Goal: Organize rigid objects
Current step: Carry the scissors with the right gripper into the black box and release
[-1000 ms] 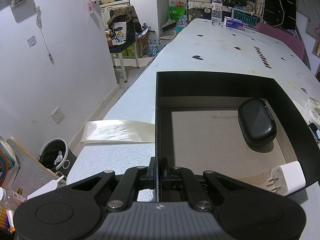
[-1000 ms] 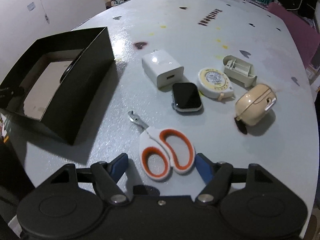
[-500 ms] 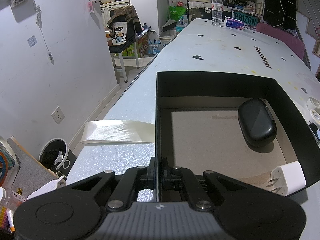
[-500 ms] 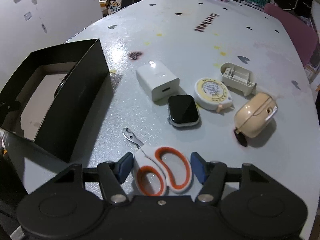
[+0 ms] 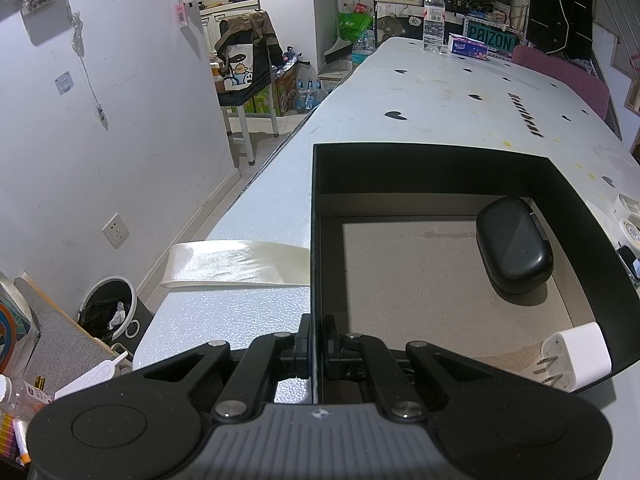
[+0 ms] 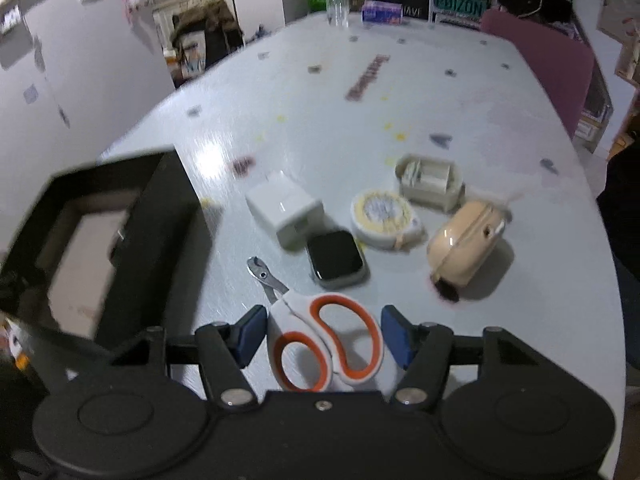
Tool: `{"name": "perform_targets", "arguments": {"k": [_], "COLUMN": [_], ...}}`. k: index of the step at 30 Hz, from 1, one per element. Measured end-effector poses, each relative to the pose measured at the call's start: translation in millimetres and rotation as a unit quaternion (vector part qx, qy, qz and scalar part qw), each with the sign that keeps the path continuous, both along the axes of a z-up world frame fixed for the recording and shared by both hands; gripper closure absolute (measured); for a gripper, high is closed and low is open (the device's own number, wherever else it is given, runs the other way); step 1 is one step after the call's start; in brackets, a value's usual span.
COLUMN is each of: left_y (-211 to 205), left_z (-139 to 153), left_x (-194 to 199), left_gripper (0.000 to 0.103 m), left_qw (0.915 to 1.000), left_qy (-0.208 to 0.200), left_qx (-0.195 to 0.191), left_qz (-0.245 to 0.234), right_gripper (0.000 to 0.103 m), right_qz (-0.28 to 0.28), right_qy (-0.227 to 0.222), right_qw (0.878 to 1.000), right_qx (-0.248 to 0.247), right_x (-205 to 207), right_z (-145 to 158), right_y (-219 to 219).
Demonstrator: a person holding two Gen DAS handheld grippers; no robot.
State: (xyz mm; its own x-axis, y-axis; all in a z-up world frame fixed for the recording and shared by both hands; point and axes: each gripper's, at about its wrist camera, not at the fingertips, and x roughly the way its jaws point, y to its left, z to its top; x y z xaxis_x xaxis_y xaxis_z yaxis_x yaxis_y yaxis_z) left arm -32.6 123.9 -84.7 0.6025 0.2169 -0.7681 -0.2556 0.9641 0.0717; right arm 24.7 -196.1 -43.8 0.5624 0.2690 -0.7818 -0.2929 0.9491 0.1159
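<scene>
My left gripper [image 5: 316, 346] is shut on the near left wall of the open black box [image 5: 400, 168]. Inside the box lie a black oval case [image 5: 514, 248] and a white plug adapter [image 5: 576, 356]. In the right wrist view, my right gripper [image 6: 324, 334] is shut on the white-and-orange handles of the scissors [image 6: 328, 336], which hang just above the table with the blades pointing away. Beyond them lie a smartwatch [image 6: 336, 258], a white charger [image 6: 286, 208], a round tape measure [image 6: 384, 218], a white plastic holder [image 6: 430, 178] and a beige case [image 6: 466, 246]. The black box [image 6: 160, 220] stands to the left.
A cream strip of ribbon [image 5: 240, 264] hangs over the table's left edge beside the box. At the far end stand a water bottle [image 5: 434, 18] and a tissue box [image 5: 468, 46], with a pink chair [image 5: 560, 72] behind. A trash bin [image 5: 108, 308] sits on the floor.
My right gripper's pads closed on the scissors' handles, then rose with them and rolled a little. The left gripper and the box have not moved.
</scene>
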Motion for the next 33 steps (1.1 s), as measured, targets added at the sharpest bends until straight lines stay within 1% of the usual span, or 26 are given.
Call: {"name": "perform_targets", "arguments": {"k": [3, 7, 9, 11, 16, 20, 26, 30, 31, 33], "left_y": [0, 0, 0, 0, 0, 1, 1, 1, 2, 2], "left_z": [0, 0, 0, 0, 1, 2, 2, 2, 3, 3], "left_x": [0, 0, 0, 0, 0, -1, -3, -3, -3, -3], "left_gripper": [0.100, 0.100, 0.100, 0.100, 0.101, 0.101, 0.101, 0.101, 0.101, 0.101], "left_qw": [1.0000, 1.0000, 1.0000, 1.0000, 1.0000, 1.0000, 0.9999, 0.9999, 0.9999, 0.9999], "left_qy": [0.000, 0.000, 0.000, 0.000, -0.001, -0.003, -0.007, -0.007, -0.007, -0.007], "left_qx": [0.000, 0.000, -0.001, -0.001, -0.004, -0.008, -0.011, -0.013, -0.013, -0.013], "left_qz": [0.000, 0.000, 0.000, 0.000, 0.000, 0.001, 0.000, 0.000, 0.000, 0.000], "right_gripper": [0.039, 0.039, 0.039, 0.039, 0.039, 0.039, 0.039, 0.039, 0.038, 0.024], "right_qz": [0.005, 0.036, 0.054, 0.070, 0.116, 0.151, 0.174, 0.183, 0.181, 0.167], "right_qy": [-0.011, -0.027, -0.026, -0.024, 0.003, 0.002, 0.019, 0.028, 0.030, 0.031], "right_qw": [0.999, 0.998, 0.996, 0.996, 0.992, 0.989, 0.984, 0.982, 0.982, 0.985], "right_qx": [0.032, 0.054, 0.060, 0.054, 0.040, -0.009, -0.040, -0.047, -0.048, -0.041], "right_x": [-2, -4, 0, 5, 21, 27, 45, 50, 50, 50], "right_z": [21, 45, 51, 52, 41, 22, -1, -11, -11, -8], "right_y": [13, 50, 74, 98, 157, 199, 235, 243, 243, 236]}}
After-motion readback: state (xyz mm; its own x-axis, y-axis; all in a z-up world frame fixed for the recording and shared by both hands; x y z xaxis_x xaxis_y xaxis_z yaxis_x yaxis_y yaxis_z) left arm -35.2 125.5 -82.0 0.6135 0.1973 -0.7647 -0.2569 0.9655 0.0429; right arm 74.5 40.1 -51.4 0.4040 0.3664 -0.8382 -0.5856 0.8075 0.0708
